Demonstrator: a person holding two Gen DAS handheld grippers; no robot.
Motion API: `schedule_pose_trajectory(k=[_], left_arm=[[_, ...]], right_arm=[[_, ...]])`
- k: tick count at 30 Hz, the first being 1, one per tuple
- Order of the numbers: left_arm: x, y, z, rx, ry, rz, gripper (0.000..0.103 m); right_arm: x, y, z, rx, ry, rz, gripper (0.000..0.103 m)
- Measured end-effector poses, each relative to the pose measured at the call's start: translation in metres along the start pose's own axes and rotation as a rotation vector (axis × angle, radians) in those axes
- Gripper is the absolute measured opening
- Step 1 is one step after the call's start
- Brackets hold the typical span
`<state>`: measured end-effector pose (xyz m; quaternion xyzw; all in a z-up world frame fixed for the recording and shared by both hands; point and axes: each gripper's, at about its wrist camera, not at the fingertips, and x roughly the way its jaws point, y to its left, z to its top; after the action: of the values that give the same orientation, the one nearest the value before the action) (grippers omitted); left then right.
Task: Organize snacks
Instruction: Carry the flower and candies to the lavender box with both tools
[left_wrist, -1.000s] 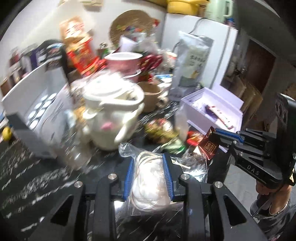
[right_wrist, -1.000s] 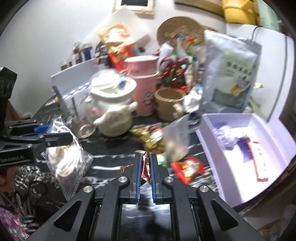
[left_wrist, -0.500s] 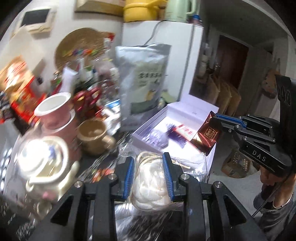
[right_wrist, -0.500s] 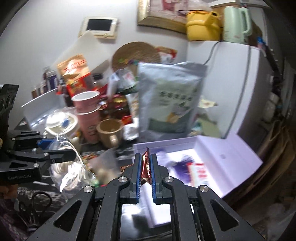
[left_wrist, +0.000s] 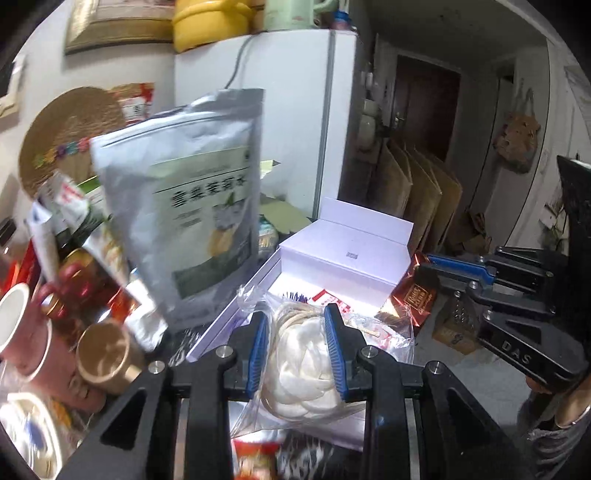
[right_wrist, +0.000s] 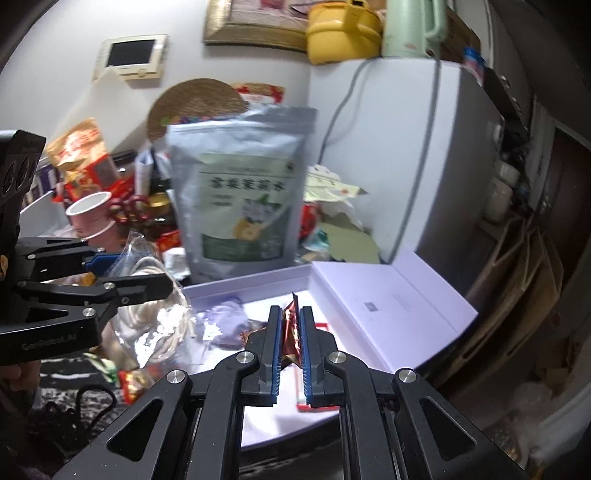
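My left gripper (left_wrist: 295, 332) is shut on a clear plastic bag of white snacks (left_wrist: 303, 365), held above the near edge of an open lavender box (left_wrist: 347, 254). My right gripper (right_wrist: 290, 328) is shut on a red-gold foil chocolate packet (right_wrist: 290, 332), hanging over the box interior (right_wrist: 343, 332). In the left wrist view that packet (left_wrist: 413, 299) and the right gripper (left_wrist: 424, 267) sit at the box's right side. In the right wrist view the left gripper (right_wrist: 162, 282) and its bag (right_wrist: 155, 325) are at the left. Purple and red wrapped snacks (right_wrist: 229, 321) lie inside the box.
A large silver pouch (left_wrist: 192, 206) stands behind the box, beside a white fridge (right_wrist: 406, 147). Pink cups (left_wrist: 22, 339), a tan mug (left_wrist: 107, 358) and loose snack packets (right_wrist: 129, 380) crowd the dark table on the left. Cardboard leans by the doorway (left_wrist: 413, 199).
Both grippers have swung right from the cluttered table to the lavender box, carrying the bag and the foil packet. The box now lies directly under both.
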<state>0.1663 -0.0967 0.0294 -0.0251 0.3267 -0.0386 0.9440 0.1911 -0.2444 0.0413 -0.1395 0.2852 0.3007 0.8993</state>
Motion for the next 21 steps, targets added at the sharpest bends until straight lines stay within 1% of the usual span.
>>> schedule_pose_trajectory(k=[3, 5, 11, 12, 14, 18, 21], left_arm=[[0.025, -0.004, 0.007, 0.019, 0.026, -0.006, 0.030], [0.043, -0.005, 0.009, 0.023, 0.051, -0.025, 0.030], [0.087, -0.006, 0.007, 0.044, 0.125, -0.039, 0.030], [0.095, -0.005, 0.006, 0.045, 0.144, -0.057, 0.030], [0.104, -0.003, 0.005, 0.039, 0.165, -0.091, 0.030], [0.111, -0.003, 0.005, 0.051, 0.157, -0.066, 0.032], [0.116, -0.004, 0.007, 0.060, 0.181, -0.060, 0.033]], right_arm=[[0.012, -0.013, -0.002, 0.021, 0.022, -0.025, 0.009], [0.021, -0.021, -0.005, 0.038, 0.039, -0.038, 0.009], [0.049, -0.037, -0.018, 0.087, 0.110, -0.054, 0.009], [0.053, -0.039, -0.021, 0.093, 0.121, -0.055, 0.009], [0.061, -0.041, -0.025, 0.106, 0.141, -0.057, 0.009], [0.073, -0.043, -0.030, 0.134, 0.173, -0.055, 0.010], [0.077, -0.044, -0.031, 0.142, 0.184, -0.065, 0.012]])
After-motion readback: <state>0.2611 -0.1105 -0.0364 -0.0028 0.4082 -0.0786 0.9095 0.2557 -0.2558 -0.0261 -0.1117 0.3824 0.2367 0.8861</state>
